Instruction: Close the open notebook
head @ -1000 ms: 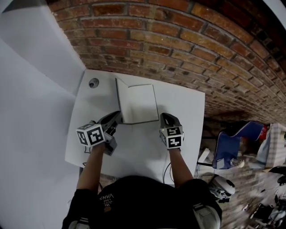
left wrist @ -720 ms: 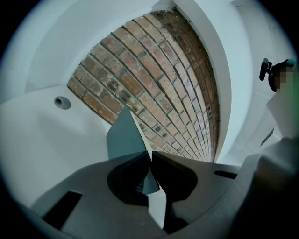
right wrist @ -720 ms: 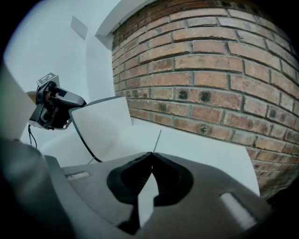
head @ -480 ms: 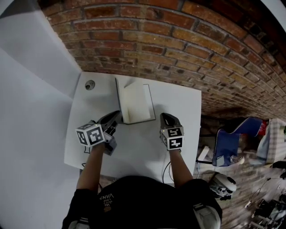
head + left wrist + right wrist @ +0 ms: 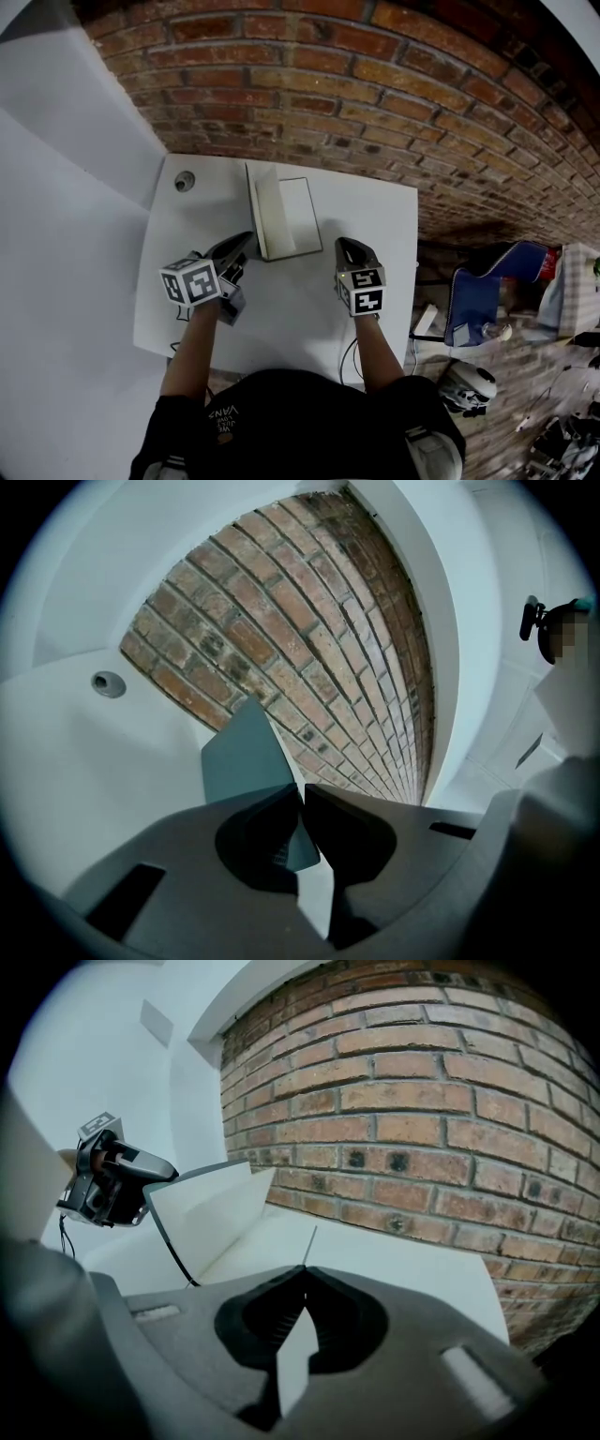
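From above, the notebook (image 5: 292,214) lies toward the back of the white tabletop (image 5: 375,225), its long axis running away from the person toward the brick wall (image 5: 375,94). Its left cover (image 5: 259,214) stands lifted, close to upright, with the right-hand page flat. The left tool (image 5: 246,244) sits at the near left corner of the book, forearm stretched forward and low. The right tool (image 5: 345,247) rests just right of the book, apart from it, pointing down at the tabletop.

In the left gripper view, the left tool (image 5: 302,795) has its jaws pinched narrow on the dark cover (image 5: 246,757), which rises ahead of it.

In the right gripper view, the right tool (image 5: 305,1275) has its jaws together, and I can make out nothing held between them. To its left the raised cover (image 5: 202,1211) shows its pale inner face.

My guess: the cover has to swing rightward over the page, and the left hand is the one placed to do it.
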`<control>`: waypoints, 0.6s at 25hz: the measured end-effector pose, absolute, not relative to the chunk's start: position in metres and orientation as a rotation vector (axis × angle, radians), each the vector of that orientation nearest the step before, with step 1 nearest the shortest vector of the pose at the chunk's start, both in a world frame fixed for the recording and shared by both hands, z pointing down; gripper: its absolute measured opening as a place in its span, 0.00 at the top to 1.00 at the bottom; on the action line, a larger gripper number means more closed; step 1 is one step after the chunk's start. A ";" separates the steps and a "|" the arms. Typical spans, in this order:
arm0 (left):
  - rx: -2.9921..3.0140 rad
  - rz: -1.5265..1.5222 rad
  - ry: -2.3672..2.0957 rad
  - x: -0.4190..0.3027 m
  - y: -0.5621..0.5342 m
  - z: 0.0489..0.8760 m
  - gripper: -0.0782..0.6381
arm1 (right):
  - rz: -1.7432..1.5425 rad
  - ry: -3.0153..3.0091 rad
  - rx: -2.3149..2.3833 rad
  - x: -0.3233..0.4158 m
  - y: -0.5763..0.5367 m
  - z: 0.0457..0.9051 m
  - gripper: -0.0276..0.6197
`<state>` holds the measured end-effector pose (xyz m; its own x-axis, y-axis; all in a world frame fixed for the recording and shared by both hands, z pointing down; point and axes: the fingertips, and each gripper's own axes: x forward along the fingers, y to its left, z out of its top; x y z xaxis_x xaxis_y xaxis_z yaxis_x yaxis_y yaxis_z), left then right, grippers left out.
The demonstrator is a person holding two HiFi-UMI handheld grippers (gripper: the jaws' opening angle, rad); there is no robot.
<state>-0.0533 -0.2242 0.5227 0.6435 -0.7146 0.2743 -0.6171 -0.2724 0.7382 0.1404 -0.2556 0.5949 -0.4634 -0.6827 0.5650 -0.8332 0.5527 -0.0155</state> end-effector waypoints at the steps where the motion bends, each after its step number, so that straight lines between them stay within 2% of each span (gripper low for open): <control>1: 1.984 -0.139 -1.039 -0.052 -0.225 0.522 0.86 | 0.399 -2.285 1.223 0.142 -0.255 0.595 0.96; 15: 2.023 -0.134 -0.980 -0.030 -0.233 0.520 0.86 | 0.413 -2.274 1.270 0.156 -0.253 0.593 0.96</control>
